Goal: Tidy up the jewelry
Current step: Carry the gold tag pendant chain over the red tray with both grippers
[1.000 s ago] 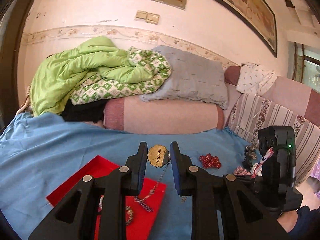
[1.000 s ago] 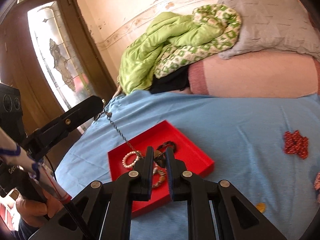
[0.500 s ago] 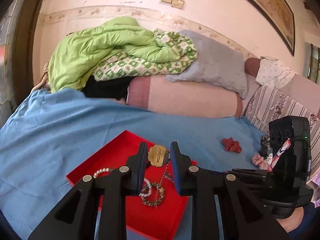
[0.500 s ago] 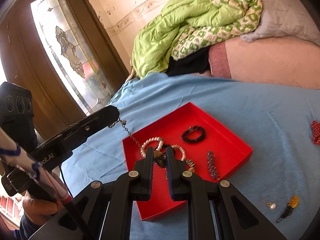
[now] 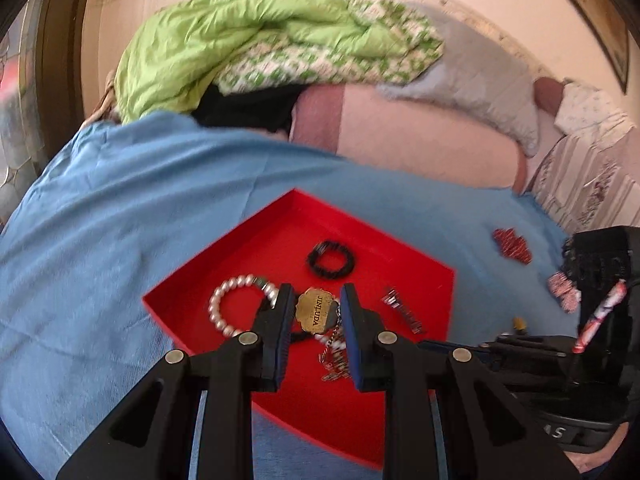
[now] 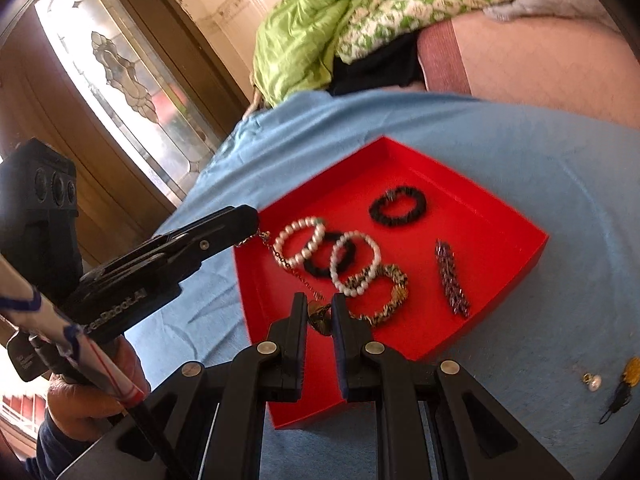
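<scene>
Got the left gripper (image 5: 316, 300) clamped on a brass tag (image 5: 316, 314), hanging low over the near part of the red tray (image 5: 280, 240). Got the right gripper (image 6: 319, 304) pinched tight on a gold pendant (image 6: 320, 318), also just above the tray's near edge. Looks like one necklace held at both ends, with a thin chain (image 6: 288, 262) strung from the left tip down across the tray to the pendant. Passes right over the first pearl bracelet (image 6: 300, 240), but can't tell about actual contact.

Lying in the tray:
- that pearl bracelet, with a second pearl one (image 6: 356, 264) just beside it
- a black band (image 6: 320, 270) tucked under and between those two
- a speckled bracelet (image 6: 386, 292) touching the second pearl one
- a black bracelet (image 6: 397, 206) alone toward the far corner, well apart from the rest
- a purple bracelet (image 6: 452, 280) laid out straight near the right wall

Tray sitting on a blue sheet (image 6: 520, 152). Out on the sheet: a red beaded piece (image 5: 512, 244) off to the right of the tray, plus a tiny earring (image 6: 592, 381) and a gold-and-black charm (image 6: 626, 380), too small to make out properly. Green blanket (image 5: 240, 32) heaped up at the back.
</scene>
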`<state>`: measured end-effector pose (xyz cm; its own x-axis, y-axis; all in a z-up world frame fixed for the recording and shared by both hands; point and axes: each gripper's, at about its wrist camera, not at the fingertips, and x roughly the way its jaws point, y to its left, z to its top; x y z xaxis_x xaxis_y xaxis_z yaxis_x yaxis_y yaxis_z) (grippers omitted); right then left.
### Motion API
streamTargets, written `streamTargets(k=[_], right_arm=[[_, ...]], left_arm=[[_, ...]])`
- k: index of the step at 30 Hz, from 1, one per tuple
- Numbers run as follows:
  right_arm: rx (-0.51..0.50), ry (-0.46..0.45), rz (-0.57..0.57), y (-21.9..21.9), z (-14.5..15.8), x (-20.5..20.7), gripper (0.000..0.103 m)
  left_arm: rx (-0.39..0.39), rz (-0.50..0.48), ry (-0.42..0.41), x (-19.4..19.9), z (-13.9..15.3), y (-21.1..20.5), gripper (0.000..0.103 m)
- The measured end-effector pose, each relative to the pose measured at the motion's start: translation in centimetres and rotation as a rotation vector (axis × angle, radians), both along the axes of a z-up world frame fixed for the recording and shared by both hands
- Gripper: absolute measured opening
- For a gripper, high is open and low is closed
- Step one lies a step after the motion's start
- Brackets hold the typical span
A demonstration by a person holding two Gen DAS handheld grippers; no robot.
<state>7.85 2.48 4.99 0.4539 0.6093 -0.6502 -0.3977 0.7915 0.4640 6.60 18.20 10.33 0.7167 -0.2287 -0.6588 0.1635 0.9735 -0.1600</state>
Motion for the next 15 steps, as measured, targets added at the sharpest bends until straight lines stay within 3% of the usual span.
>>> streamTargets(k=[4,15], right_arm=[[-0.037,0.003,0.009,0.6,-0.9,-0.1,0.013],[-0.142,0.007,0.042,1.9,-2.7,-0.4,0.013]], left_arm=[[0.007,0.026,0.055,0.9,-1.6,0.5,0.022],[0.092,0.028,0.106,1.7,-3.7,-0.5,0.022]])
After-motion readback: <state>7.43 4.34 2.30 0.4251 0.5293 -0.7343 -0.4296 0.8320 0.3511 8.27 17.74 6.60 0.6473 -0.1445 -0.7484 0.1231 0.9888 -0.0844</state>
